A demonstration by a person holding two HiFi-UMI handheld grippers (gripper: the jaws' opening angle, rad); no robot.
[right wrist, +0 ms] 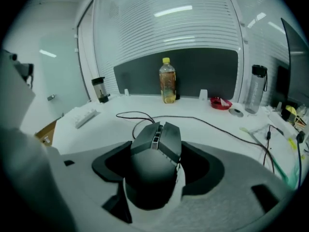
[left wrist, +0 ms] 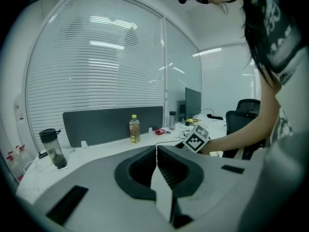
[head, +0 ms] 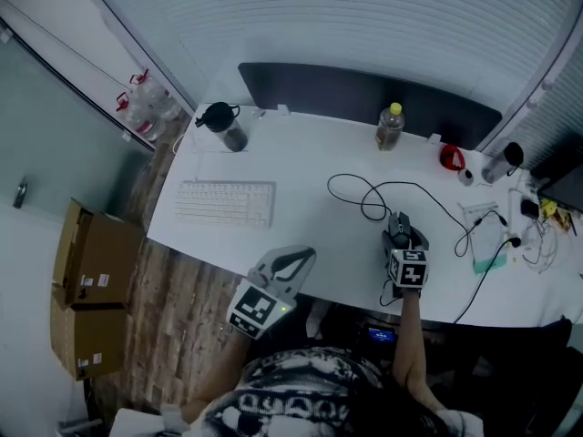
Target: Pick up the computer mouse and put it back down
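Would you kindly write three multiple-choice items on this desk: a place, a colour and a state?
1. Where is the computer mouse? A on the keyboard; B between the jaws of the right hand-held gripper; C beside the tumbler.
2. What colour is the cap of the amber drink bottle? A yellow; B red; C blue.
3. How do the jaws of the left hand-held gripper stand? A wide apart; B together, empty; C closed on a cable.
Answers: 1 B, that gripper's view shows it there; 2 A, the cap is plainly yellow; 3 B, they meet with nothing between.
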